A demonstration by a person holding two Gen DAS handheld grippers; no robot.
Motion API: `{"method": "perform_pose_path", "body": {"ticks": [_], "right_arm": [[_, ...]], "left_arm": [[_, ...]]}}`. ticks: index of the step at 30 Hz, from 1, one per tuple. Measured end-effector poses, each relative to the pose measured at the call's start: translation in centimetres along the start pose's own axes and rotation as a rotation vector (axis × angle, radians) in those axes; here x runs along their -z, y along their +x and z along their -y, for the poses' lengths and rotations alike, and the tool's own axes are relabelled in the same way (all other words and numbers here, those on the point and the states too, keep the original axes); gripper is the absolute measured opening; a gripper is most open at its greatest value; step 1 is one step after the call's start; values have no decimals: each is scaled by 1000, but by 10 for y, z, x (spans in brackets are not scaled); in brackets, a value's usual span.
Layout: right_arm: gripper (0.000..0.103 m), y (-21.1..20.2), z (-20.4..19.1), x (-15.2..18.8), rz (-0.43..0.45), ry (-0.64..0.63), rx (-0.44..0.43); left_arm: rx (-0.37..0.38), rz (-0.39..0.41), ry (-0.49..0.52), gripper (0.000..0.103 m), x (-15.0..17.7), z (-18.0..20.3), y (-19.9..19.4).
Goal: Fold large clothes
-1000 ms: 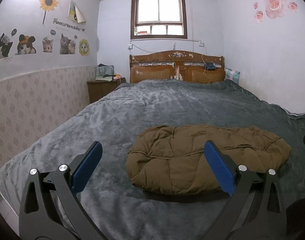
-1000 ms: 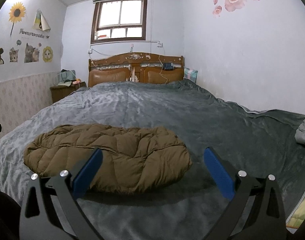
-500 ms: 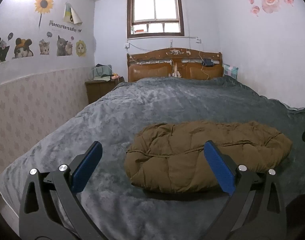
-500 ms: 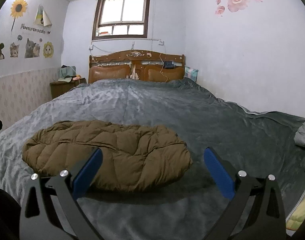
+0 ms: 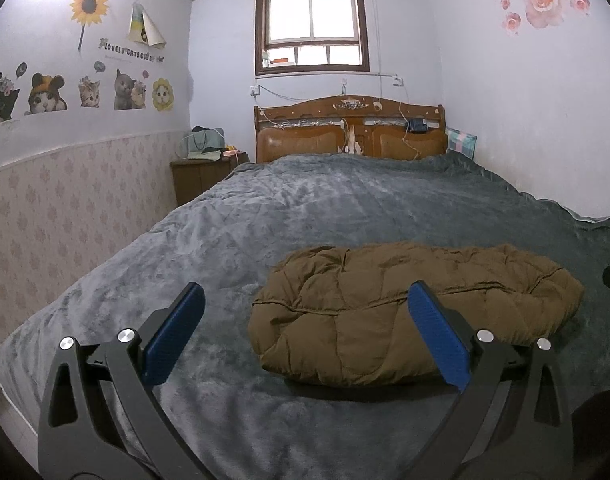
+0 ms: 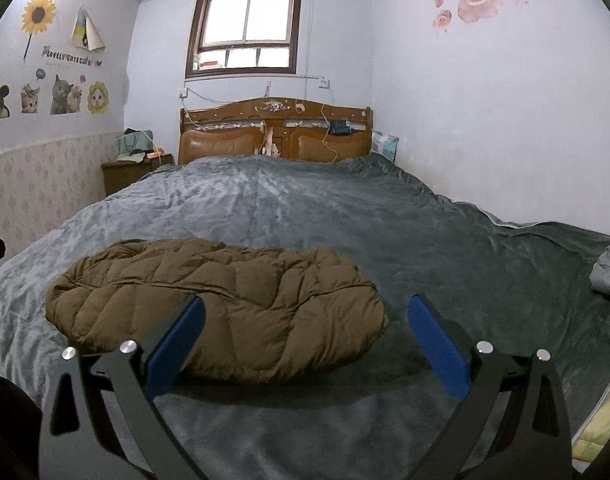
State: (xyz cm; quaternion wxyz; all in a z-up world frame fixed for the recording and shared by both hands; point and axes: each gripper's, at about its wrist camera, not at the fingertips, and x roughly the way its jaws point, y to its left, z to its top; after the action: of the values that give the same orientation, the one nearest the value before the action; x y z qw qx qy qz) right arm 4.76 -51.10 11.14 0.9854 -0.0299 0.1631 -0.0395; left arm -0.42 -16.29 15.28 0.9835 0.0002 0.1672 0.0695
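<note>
puffy brown quilted jacket [image 5: 409, 308] lies folded near the bed's [image 5: 305, 208] foot edge, long axis crosswise; left gripper [image 5: 305, 336] and right gripper [image 6: 305, 340] hover released, equally near.

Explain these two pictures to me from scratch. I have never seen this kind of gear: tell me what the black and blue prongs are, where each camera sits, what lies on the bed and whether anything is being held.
There is no robot here. A person holds one hand tool in each hand, each a two-finger gripper with a wide-angle camera looking forward along its fingers. One picture comes from the left gripper, the other from the right gripper. The black prongs with blue pads are those fingers. Both grippers are open and hold nothing.

On the grey blanket of the bed lies a brown puffer jacket, bundled into a compact shape. It appears toward the right in the left view and toward the left in the right view, so it lies between the two grippers. Behind stand a wooden headboard and a window.
</note>
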Motion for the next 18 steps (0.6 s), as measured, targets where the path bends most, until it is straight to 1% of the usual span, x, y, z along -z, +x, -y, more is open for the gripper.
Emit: {"method": "perform_pose_path", "body": {"ticks": [9, 18], "right_arm": [[101, -2, -2, 0, -1, 1, -5], [101, -3, -2, -1, 5, 3, -46]], "left_arm": [[0, -1, 3, 100, 0, 0, 0], [0, 1, 17, 100, 0, 3, -1]]}}
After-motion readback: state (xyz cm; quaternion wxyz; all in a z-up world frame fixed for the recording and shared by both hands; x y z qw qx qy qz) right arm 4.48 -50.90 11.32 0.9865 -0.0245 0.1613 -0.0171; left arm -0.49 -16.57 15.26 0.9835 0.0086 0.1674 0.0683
